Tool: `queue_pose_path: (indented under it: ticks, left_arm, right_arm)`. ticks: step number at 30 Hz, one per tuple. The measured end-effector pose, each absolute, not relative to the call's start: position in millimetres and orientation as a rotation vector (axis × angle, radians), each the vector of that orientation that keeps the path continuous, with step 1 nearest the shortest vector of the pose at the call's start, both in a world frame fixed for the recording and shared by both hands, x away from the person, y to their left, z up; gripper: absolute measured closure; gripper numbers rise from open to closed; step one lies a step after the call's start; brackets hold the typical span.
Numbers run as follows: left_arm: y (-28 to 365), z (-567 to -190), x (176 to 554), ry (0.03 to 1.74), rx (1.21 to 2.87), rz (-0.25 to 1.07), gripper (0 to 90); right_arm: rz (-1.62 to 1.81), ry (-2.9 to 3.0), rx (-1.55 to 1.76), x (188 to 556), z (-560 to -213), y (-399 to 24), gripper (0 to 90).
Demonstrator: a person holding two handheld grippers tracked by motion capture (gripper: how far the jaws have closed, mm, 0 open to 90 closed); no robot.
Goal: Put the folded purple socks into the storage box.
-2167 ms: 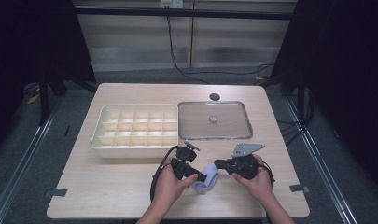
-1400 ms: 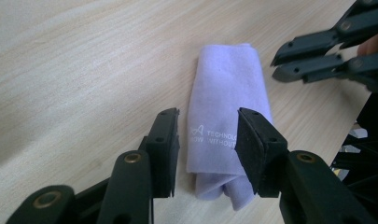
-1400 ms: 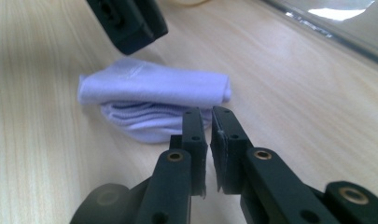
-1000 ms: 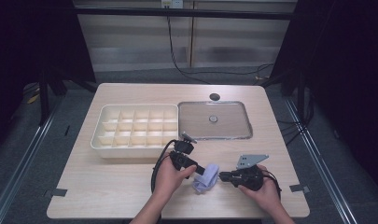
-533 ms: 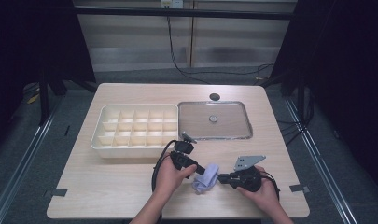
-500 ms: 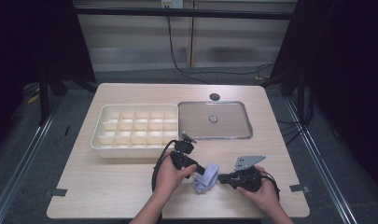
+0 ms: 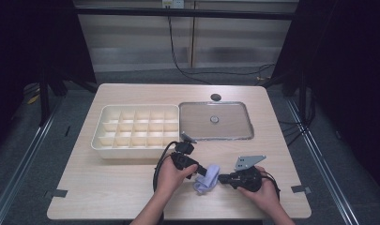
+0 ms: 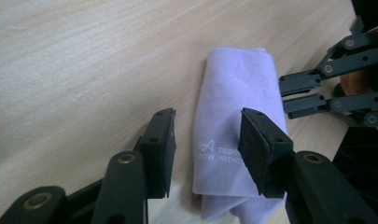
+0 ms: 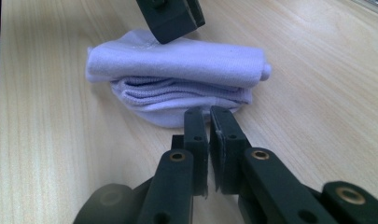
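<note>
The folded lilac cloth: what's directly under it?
The lilac cloth lies on the bare wooden table. Whatever is beneath or inside its folds is covered.

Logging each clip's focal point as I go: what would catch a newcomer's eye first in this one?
A folded lilac cloth lies near the table's front edge, between two hand-held claws. The left claw stands open over it, jaws having just been opening; the right claw is shut at the cloth's edge. Behind sit a cream divided tray and, to its right, a clear lid.
</note>
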State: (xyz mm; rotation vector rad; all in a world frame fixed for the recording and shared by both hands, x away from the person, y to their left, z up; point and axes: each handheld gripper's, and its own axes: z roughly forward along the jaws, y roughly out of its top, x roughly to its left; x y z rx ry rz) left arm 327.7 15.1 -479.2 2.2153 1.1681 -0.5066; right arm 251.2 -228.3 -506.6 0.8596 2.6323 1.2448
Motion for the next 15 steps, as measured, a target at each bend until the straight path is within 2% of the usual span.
queue_pose_path:
  ticks: [15]
  left_arm:
    - [16.5, -479.6, 323.0, 1.163, 2.217, -0.521, 53.6]
  right_arm:
    - [1.23, 2.653, 0.835, 243.6, -505.0, -226.3, 85.4]
